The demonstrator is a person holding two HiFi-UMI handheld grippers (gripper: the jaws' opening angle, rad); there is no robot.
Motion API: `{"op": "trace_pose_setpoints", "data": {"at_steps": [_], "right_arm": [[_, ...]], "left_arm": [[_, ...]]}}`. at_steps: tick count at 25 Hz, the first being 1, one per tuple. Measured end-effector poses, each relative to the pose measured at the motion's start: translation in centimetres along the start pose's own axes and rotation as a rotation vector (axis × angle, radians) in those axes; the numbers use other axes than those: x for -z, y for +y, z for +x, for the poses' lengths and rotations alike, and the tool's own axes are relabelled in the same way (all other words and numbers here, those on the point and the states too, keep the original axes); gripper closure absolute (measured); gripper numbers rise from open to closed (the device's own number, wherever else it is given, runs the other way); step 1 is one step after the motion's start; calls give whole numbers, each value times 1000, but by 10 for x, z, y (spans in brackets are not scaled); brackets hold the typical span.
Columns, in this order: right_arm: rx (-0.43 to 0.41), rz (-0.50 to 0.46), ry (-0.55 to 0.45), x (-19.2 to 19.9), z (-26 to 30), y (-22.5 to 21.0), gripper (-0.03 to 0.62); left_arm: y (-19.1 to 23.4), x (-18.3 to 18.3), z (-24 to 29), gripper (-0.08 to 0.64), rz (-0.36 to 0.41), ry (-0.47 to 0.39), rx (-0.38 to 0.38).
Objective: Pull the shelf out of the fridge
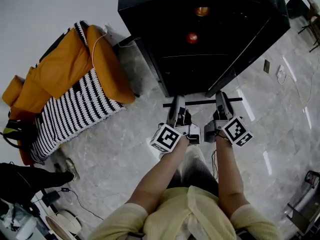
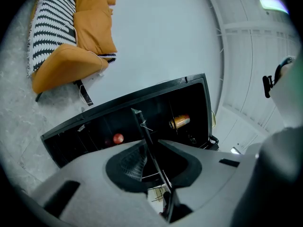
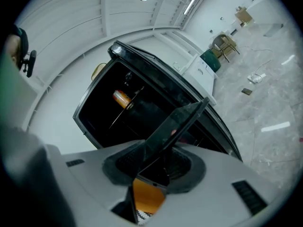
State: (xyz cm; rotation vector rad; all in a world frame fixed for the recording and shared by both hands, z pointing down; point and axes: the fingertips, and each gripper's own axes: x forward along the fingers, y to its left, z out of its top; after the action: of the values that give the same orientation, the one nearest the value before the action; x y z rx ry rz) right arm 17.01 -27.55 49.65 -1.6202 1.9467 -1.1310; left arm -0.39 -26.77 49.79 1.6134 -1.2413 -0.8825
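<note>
Left of the fridge's (image 1: pixel 200 39) midline: left gripper (image 1: pixel 176 105), fingers (image 2: pixel 90 178) nearly together, pinching the shelf (image 1: pixel 202 102) by its front edge. Shelf front edge just outside the fridge's open front, long axis across it; rear edge not clearly free. Right of midline: right gripper (image 1: pixel 221 100), fingers (image 3: pixel 222 174) likewise clamped on the shelf. Equally near; likely needs an even pull straight away from the fridge.

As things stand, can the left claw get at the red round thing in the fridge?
Probably not. The left claw is shut on the shelf, which the right claw grips too, outside the fridge. The red round thing lies inside, beyond that shelf; free the claw first.
</note>
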Motion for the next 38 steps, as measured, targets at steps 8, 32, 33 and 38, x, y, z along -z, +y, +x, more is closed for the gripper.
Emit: {"op": "trace_pose_setpoints", "data": {"at_steps": [8,32,33,38], "right_arm": [[-22,-9,-6,-13,-15,17,462],[-54,-41,-65,-33,-64,79,462],[-54,-42,-70,-34,-66,81,462],[-55,-42,-96,-40,-82,92,462]], "left_arm": [[-24,-6,-10,482,24,-8,8],[-85,-30,-42,482,7,20,116],[-88,-31,-43,482,8,22,120],[-103,-33,-52,482,19,35,143]]}}
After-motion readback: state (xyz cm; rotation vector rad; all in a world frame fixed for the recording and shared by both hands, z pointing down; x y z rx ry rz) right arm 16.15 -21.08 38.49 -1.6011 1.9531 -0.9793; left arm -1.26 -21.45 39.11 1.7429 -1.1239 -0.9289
